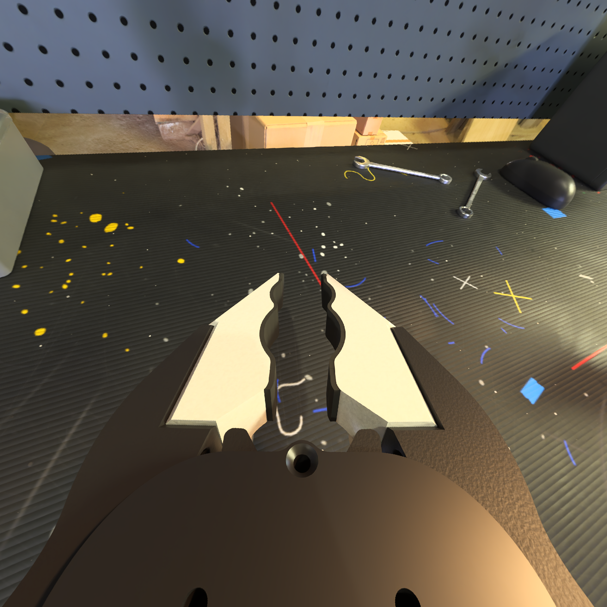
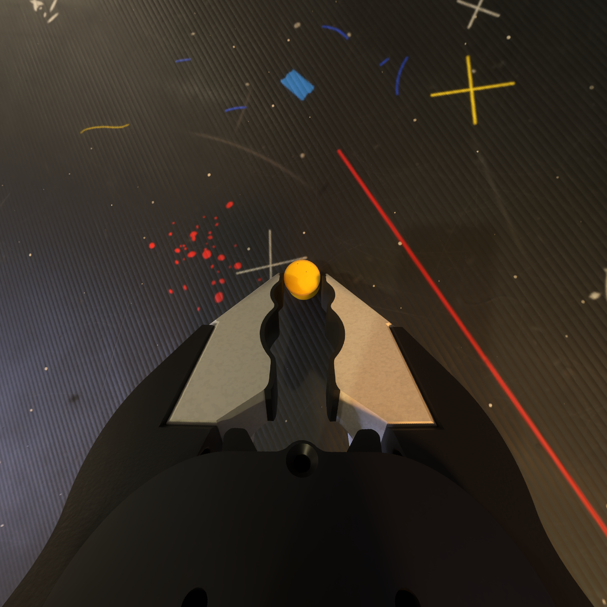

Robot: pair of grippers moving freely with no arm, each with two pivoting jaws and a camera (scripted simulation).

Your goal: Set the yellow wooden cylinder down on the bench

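Observation:
The yellow wooden cylinder (image 2: 301, 278) shows end-on in the right wrist view, pinched between the tips of my right gripper (image 2: 302, 280). The jaws are shut on it. Behind it lies the dark ribbed bench mat (image 2: 361, 197); I cannot tell whether the cylinder touches it. In the left wrist view my left gripper (image 1: 302, 277) hovers over the bench mat (image 1: 197, 328) with a narrow gap between its jaws and nothing in them. The cylinder does not show in that view.
Two silver wrenches (image 1: 402, 170) (image 1: 473, 193) lie at the back right, beside a black rounded object (image 1: 542, 185) and a dark box (image 1: 584, 131). A translucent container (image 1: 13, 197) stands at the left edge. A pegboard (image 1: 295, 56) backs the bench.

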